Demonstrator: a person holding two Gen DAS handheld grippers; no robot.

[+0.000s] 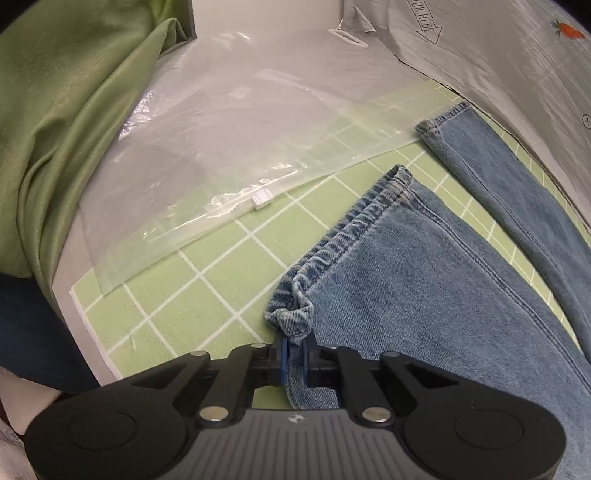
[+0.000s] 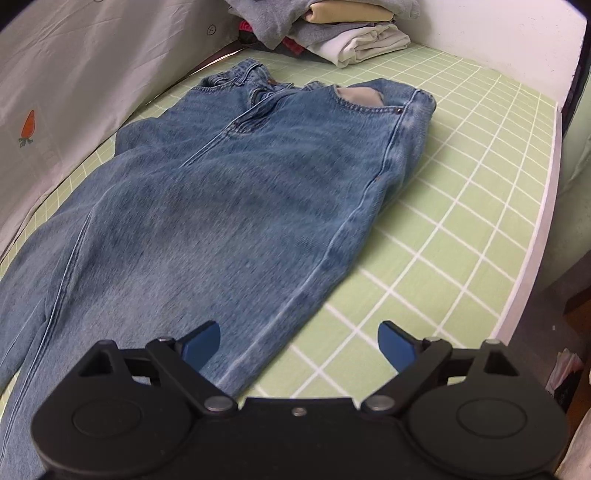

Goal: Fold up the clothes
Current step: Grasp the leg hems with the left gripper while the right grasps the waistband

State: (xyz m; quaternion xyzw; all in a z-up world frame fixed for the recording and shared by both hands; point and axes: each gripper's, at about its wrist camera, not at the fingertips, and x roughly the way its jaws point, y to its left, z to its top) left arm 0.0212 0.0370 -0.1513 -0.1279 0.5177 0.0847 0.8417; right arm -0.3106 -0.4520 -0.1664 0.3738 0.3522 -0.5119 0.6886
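A pair of blue jeans [image 2: 229, 199] lies flat on a green checked mat [image 2: 461, 229], waistband at the far end in the right wrist view. In the left wrist view both leg cuffs show; the near leg [image 1: 424, 266] has its hem corner bunched between the blue pads of my left gripper [image 1: 294, 360], which is shut on it. The other leg [image 1: 491, 173] lies farther right. My right gripper [image 2: 299, 347] hangs open just above the outer seam of the near leg, with one fingertip over denim and the other over the mat.
A clear zip bag [image 1: 229, 147] lies beyond the cuffs, and a green cloth [image 1: 66, 110] hangs at the left. A grey fabric wall with a carrot print [image 2: 27, 125] borders the mat. A pile of folded clothes [image 2: 332, 29] sits past the waistband. The mat's edge [image 2: 535, 229] drops off at right.
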